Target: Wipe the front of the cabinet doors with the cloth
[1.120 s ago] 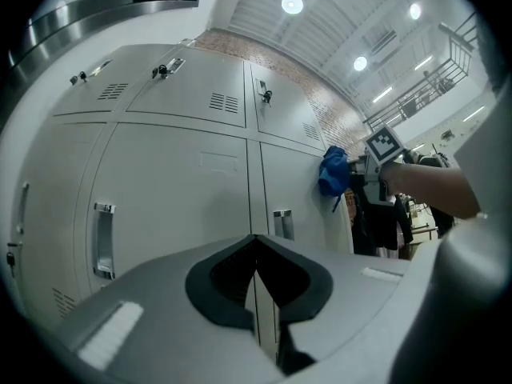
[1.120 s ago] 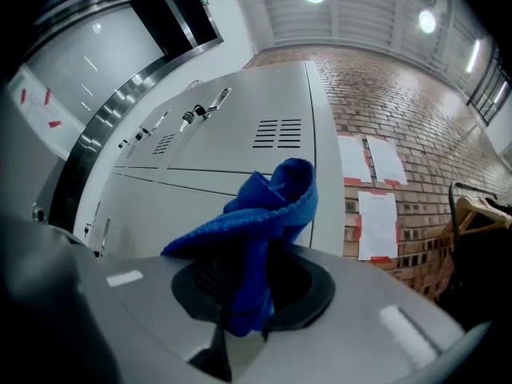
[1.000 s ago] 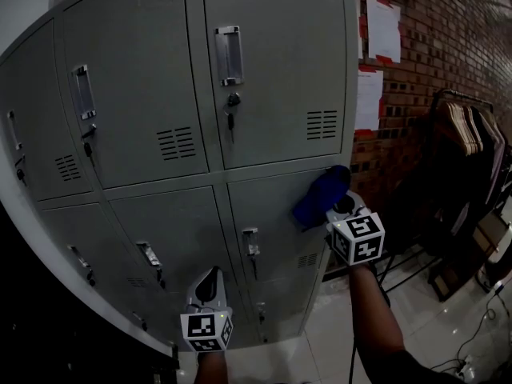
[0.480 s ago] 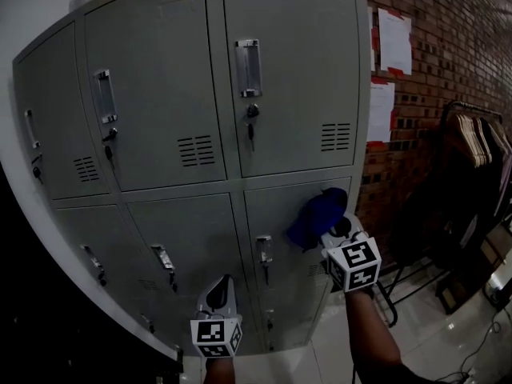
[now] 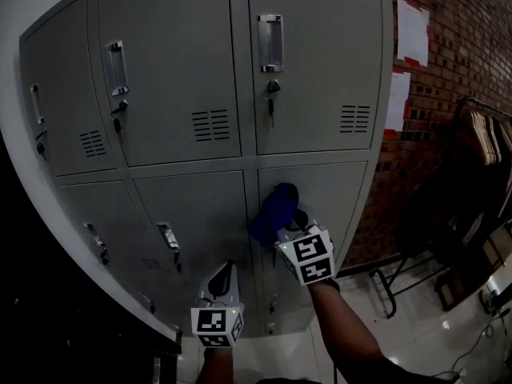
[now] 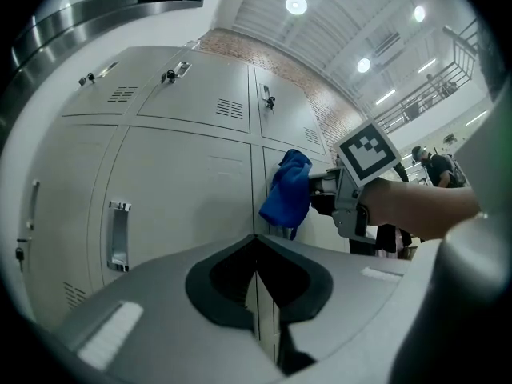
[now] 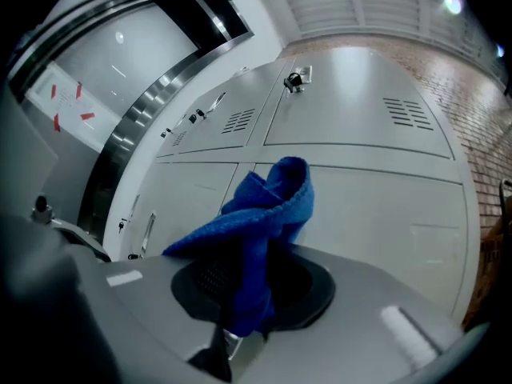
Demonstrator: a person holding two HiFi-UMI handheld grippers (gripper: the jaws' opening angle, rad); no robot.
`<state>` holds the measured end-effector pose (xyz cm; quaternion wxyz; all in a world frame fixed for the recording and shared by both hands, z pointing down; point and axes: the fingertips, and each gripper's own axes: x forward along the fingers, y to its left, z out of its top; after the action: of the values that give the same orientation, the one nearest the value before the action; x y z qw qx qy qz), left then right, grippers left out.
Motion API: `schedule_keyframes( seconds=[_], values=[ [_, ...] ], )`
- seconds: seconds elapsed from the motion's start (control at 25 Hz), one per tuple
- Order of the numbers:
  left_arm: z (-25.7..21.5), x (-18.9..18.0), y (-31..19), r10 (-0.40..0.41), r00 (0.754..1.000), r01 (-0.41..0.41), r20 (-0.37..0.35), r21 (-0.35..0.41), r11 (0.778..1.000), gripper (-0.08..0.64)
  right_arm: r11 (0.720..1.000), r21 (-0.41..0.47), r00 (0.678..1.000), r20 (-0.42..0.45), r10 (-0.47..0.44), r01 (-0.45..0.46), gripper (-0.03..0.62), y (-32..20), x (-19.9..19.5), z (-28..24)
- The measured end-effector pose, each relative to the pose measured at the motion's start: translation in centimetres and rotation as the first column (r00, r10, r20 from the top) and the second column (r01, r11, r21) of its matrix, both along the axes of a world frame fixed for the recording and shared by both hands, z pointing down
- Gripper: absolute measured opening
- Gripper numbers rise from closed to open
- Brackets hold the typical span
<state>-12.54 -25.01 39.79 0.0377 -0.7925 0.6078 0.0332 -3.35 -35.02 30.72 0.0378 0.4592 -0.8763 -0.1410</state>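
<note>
Pinching the blue cloth (image 5: pixel 274 209) in the right gripper (image 5: pixel 286 224), jaws clamped on a low fold, with the bulk flopped up and forward past the tips. Holding it at the lower-right cabinet door (image 5: pixel 340 194), close to the seam with the neighbouring door, seemingly touching the metal. Looks soft, light and limp: no weight to fight, but apt to bunch and skid on smooth painted steel. Best gripped deep on a thick fold, leaving a loose pad ahead to flatten. Nothing in the left gripper (image 5: pixel 226 272), jaws pressed together, parked low before the lower doors.
</note>
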Motion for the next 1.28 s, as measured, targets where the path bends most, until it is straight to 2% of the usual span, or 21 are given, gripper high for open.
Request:
schedule_keyframes(
  seconds=[0.2,0.36,0.56,0.92,1.28],
  values=[
    [0.6,-0.6,0.0,-0.006,1.0,0.006,-0.007,-0.014,1.0,0.017,1.0,-0.009,1.0,0.023,0.004,-0.003,0.071,-0.1,0.4,0.0],
    [1.3,-0.4,-0.3,0.001,1.0,-0.001,-0.014,-0.029,1.0,0.017,0.999,-0.026,0.999,0.048,0.021,-0.02,0.071,-0.4,2.1,0.1],
    [1.8,0.3,-0.5,0.023,0.999,-0.024,-0.027,-0.042,0.999,0.017,0.997,-0.049,0.994,0.082,0.067,-0.063,0.069,-1.0,5.6,0.3],
    [2.1,1.7,-0.8,0.042,0.999,-0.042,-0.006,-0.047,0.998,0.017,0.982,-0.053,0.979,0.085,0.186,-0.182,0.069,-2.6,14.2,0.5],
    [2.6,2.3,-0.5,0.045,0.999,-0.045,-0.001,-0.056,0.997,0.017,0.968,-0.043,0.963,0.097,0.251,-0.248,0.069,-3.3,19.1,0.5]
  ],
)
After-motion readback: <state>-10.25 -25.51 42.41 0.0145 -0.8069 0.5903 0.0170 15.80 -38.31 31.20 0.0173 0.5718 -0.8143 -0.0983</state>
